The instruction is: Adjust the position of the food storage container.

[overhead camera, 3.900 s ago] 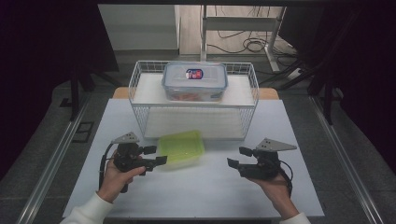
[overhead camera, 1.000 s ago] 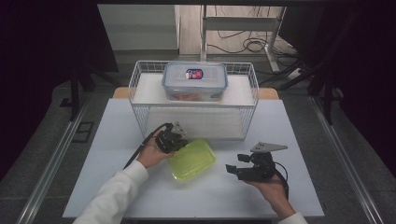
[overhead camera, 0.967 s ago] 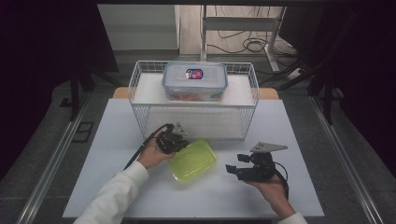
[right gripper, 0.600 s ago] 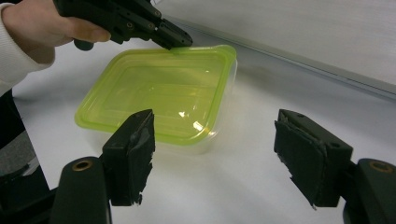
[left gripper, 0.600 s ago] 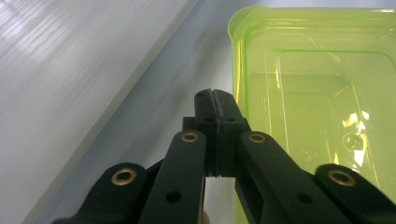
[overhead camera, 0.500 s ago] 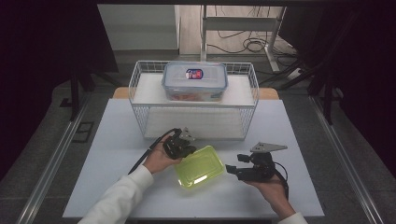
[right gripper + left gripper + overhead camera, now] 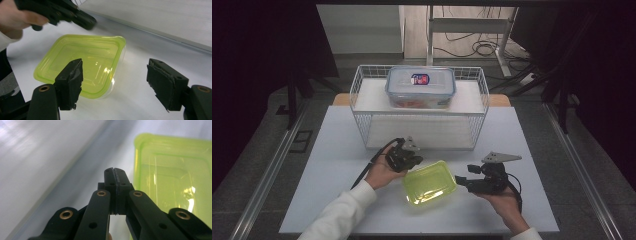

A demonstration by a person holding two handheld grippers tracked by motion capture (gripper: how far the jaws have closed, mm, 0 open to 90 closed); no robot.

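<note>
The green container (image 7: 430,181) lies on the white worktop (image 7: 337,150), in front of the wire basket (image 7: 422,112) and well clear of its front wall; it appears slightly tilted, its near-left corner lower. Taking the green container as reference: the left claw (image 7: 408,159) sits just beside its far-left edge with jaws fully closed on each other and nothing between them, as the left gripper view confirms (image 7: 114,173). The right claw (image 7: 462,181) rests just beside its right edge, jaws wide apart and gripping nothing; in the right gripper view (image 7: 117,82) the container's near corner lies between the jaws, nearer the left-hand pad and not pressed by either. A lidded clear box (image 7: 420,86) stands inside the basket, well beyond the container. Judged step: positioning the container with the closed left claw so that the right claw can take it. The next move calls for advancing the right claw over the container's rim and closing firmly. Risk: the thin, smooth rim may slip or flex.
</note>
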